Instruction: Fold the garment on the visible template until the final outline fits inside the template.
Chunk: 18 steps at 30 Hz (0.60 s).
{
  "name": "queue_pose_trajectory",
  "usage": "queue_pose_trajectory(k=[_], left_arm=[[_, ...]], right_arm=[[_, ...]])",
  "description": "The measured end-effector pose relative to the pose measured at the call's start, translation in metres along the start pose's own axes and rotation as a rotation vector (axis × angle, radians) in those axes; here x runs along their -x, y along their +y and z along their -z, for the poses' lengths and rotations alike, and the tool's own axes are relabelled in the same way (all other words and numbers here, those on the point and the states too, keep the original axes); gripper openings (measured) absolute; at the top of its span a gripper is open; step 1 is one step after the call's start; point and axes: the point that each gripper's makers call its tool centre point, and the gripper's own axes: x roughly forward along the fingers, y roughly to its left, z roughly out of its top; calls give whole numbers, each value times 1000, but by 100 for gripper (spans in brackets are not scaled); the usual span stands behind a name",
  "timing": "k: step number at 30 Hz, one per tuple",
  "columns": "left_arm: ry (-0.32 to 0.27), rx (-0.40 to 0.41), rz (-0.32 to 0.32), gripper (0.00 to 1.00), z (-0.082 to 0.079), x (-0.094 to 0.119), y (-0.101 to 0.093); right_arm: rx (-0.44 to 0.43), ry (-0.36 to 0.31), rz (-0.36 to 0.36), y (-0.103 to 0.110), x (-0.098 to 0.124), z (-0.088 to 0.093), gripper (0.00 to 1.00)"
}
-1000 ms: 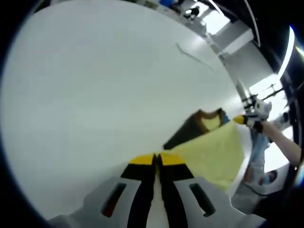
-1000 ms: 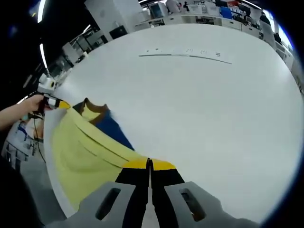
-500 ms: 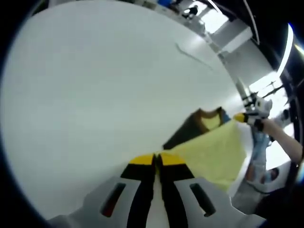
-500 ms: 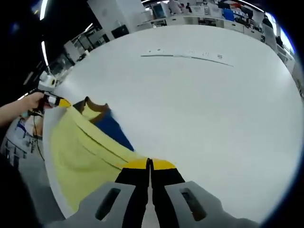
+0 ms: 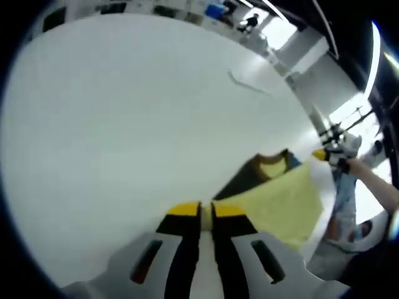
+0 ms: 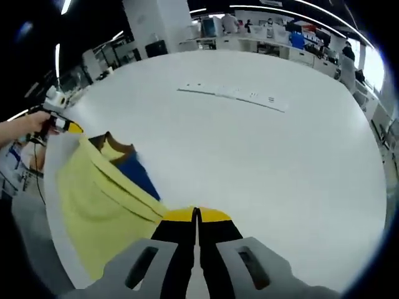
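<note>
Yellow garment (image 6: 100, 205) hangs stretched between the two grippers at the near edge of the white bench (image 6: 262, 162), one corner pinched in the fingers of the right gripper (image 6: 196, 215), which are pressed together on the cloth, the opposite corner held by the left gripper (image 5: 201, 210), whose yellow tips look closed on the fabric edge with a thin gap between them. In the left gripper view the right gripper appears far off at the cloth's other corner (image 5: 325, 155), with a hand behind it. Compared with half a second ago, both views have tilted: the right gripper view takes in more of the room beyond the bench, and the garment's brown collar and blue panel (image 6: 134, 174) sit slightly lower and nearer, which suggests the hands have lifted and drawn the held edge a little rather than that the cloth slid by itself. My reading is that a fold is under way, the yellow layer being carried over the rest. A pale strip lies well apart on the bench (image 6: 234, 93); whether it marks the template I cannot tell. No containers are seen on the bench.
</note>
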Motion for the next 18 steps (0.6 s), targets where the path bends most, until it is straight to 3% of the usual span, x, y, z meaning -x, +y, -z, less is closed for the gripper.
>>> queue_pose_trajectory(k=[3,6,9,14,18], left_arm=[[-28,-11,7,10,-1,9,-8],[-54,-11,24,13,0,20,-16],[-126,-21,50,15,-4,32,-24],[-188,-54,35,9,-2,56,-27],[-239,-48,27,15,-1,75,-31]], right_arm=[[40,-27,17,3,9,-4,2],[44,-42,12,8,19,-6,9],[39,-73,21,12,32,-7,15],[18,-117,41,19,49,-6,33],[1,-150,67,26,69,-5,52]])
